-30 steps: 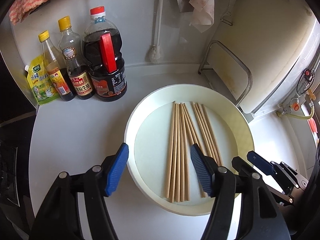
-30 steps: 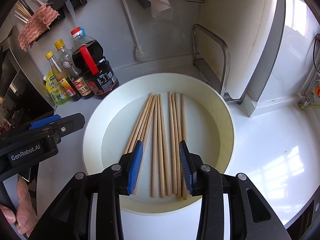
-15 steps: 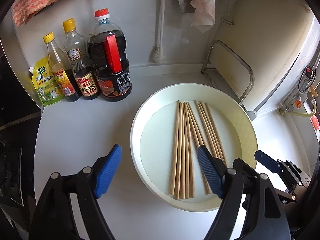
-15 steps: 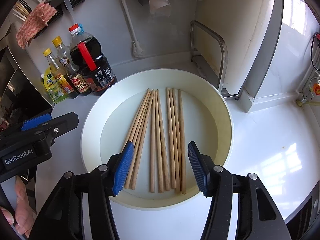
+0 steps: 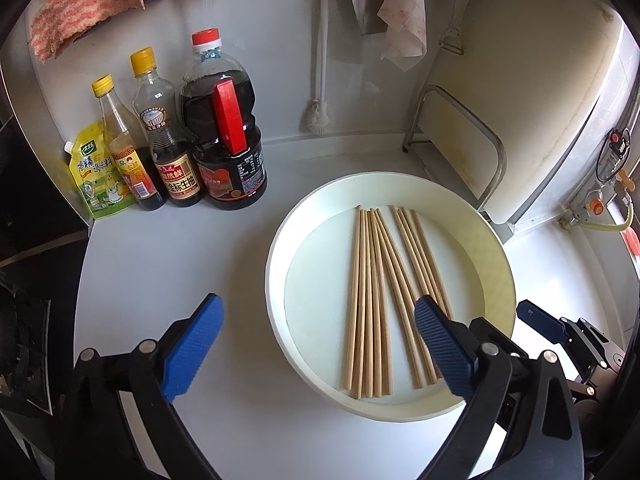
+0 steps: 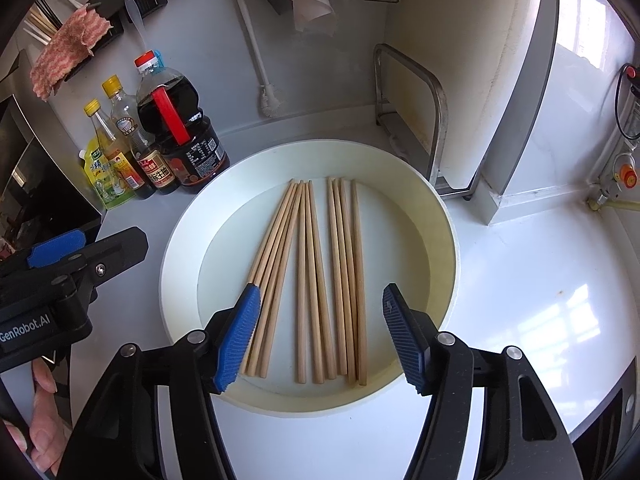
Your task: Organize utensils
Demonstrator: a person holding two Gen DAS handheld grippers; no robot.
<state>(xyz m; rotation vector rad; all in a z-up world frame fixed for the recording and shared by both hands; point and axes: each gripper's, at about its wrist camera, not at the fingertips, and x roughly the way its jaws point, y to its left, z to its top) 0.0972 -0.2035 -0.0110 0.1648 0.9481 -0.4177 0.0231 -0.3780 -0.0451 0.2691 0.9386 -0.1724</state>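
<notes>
Several wooden chopsticks (image 5: 380,296) lie side by side in a round white tray (image 5: 276,248) on the white counter; they also show in the right wrist view (image 6: 312,276), in the tray (image 6: 436,232). My left gripper (image 5: 316,344) is open and empty, above the tray's left front rim. My right gripper (image 6: 320,332) is open and empty, just above the near ends of the chopsticks. The left gripper's body (image 6: 68,272) shows at the left of the right wrist view; the right gripper's body (image 5: 560,332) shows at the lower right of the left wrist view.
Three sauce bottles (image 5: 224,132) and a yellow-green pouch (image 5: 96,176) stand at the back left. A metal rack (image 5: 460,140) holding a white board stands at the back right. A brush (image 5: 320,60) and cloths hang on the wall.
Both grippers opened wider and drew back from the tray. The left gripper also shifted left. The chopsticks have not moved.
</notes>
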